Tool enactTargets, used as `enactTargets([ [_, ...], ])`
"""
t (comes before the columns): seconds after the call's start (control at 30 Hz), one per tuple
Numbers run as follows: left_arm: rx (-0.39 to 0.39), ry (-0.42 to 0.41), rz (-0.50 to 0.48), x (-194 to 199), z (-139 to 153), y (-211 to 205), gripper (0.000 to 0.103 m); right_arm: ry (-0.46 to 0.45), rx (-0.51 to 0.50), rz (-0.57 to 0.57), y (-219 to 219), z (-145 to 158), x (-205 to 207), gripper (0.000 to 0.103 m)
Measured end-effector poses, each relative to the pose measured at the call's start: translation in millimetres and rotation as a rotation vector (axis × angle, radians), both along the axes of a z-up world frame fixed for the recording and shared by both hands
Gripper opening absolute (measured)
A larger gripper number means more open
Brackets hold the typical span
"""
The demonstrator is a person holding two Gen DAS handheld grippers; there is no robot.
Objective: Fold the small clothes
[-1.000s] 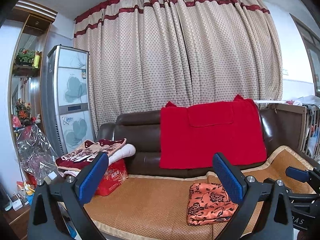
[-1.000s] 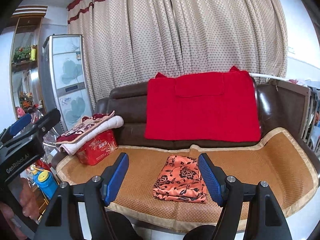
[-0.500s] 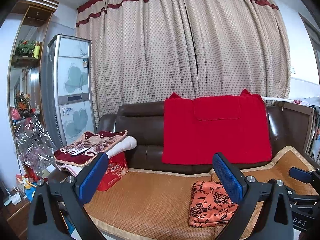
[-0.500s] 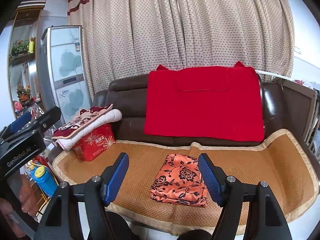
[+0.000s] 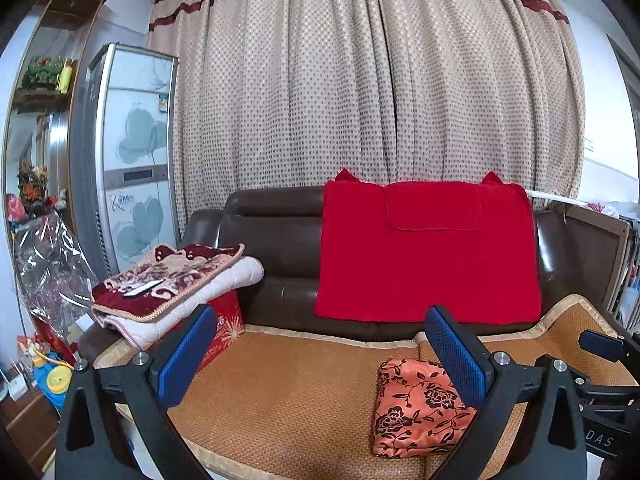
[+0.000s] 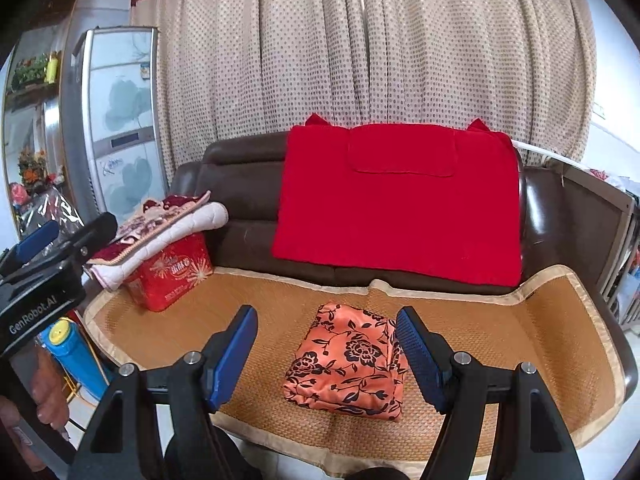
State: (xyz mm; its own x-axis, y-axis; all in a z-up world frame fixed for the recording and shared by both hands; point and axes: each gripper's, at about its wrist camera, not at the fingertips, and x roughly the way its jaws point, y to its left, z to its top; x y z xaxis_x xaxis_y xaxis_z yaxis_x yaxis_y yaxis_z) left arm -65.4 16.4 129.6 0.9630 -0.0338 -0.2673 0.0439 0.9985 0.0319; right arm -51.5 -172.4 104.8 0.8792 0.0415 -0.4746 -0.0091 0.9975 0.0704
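Drifted closer to the sofa mat (image 6: 520, 344) – both grippers, left gripper (image 5: 320, 354) and right gripper (image 6: 326, 354), wide open, empty. Orange floral garment (image 6: 348, 360) already folded, sitting near-centre. Probably done – or next up, a pickup.

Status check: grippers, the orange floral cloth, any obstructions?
Left gripper open, empty. Right gripper open, empty. Orange floral cloth folded on sofa mat, untouched. Nothing blocking.

A home living room: brown leather sofa (image 6: 240, 184), long dotted curtains (image 6: 360, 40), standing air conditioner (image 6: 120, 120).
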Motion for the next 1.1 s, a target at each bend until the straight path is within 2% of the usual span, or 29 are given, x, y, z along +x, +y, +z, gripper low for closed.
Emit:
enactTargets([
  [0.33,0.000,0.030,0.021,25,-14,7,0.103,0.025,-0.034,-0.014,6,-2,22,0.075],
  [0.7,0.015,0.088,0.040,68,-36,1,0.103,0.098,-0.025,-0.002,2,-29,66,0.075],
  [0.9,0.018,0.138,0.021,105,-57,-7,0.103,0.143,-0.009,0.000,-8,-52,99,0.075],
  [1.03,-0.046,0.199,-0.063,147,-83,-5,0.103,0.168,0.044,-0.034,-37,-80,129,0.075],
  [1.1,-0.071,0.249,-0.054,183,-108,0,0.103,0.172,0.074,-0.087,-64,-101,146,0.075],
])
